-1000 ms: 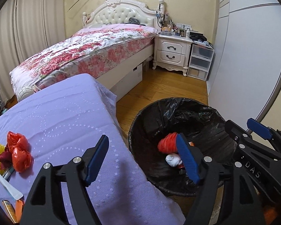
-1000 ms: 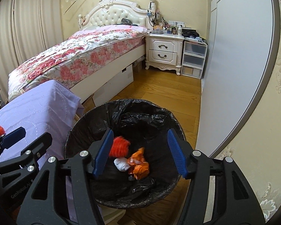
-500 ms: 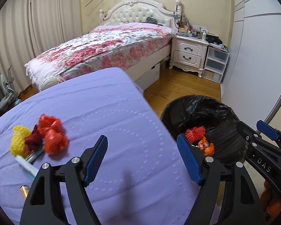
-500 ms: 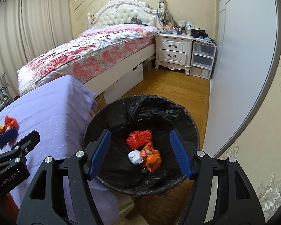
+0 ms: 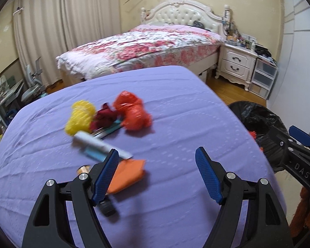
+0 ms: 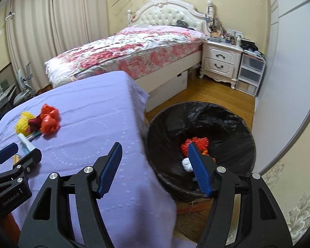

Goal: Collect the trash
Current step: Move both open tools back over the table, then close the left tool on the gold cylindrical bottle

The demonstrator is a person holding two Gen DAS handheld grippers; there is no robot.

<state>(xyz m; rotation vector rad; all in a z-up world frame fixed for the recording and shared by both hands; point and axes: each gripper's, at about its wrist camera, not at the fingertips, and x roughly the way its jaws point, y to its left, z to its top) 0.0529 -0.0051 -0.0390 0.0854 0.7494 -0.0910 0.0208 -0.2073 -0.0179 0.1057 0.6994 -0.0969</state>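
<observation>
**Ana:** Jaws first: the left gripper (image 5: 157,177) is spread wide with nothing between the pads. The right gripper (image 6: 155,167) is spread and empty too, and its jaws have just been opening.

**Ben:** Where is the trash, reckoned from the bin?

**Ana:** Some is already inside the black-lined bin (image 6: 198,111): a red mesh ball (image 6: 196,142), a white wad and an orange scrap. The rest lies on the purple-covered counter (image 5: 175,107), to the left of the bin in both views. Farthest from the bin sits a yellow mesh ball (image 5: 80,117), then a dark red scrap (image 5: 103,117), then a crumpled red bag (image 5: 132,113). Below those lie a white tube (image 5: 97,142), an orange wrapper (image 5: 128,174) just beside the left pad, and a small black cap (image 5: 107,206).

**Ben:** What could go wrong?

**Ana:** The left view is smeared, so a grab made at this pace could miss. The pile is tangled; pinching the bag may drag the scrap or knock the tube off the counter edge. The wrapper lies flat, so the pads could slide over it or bunch the cloth.
</observation>
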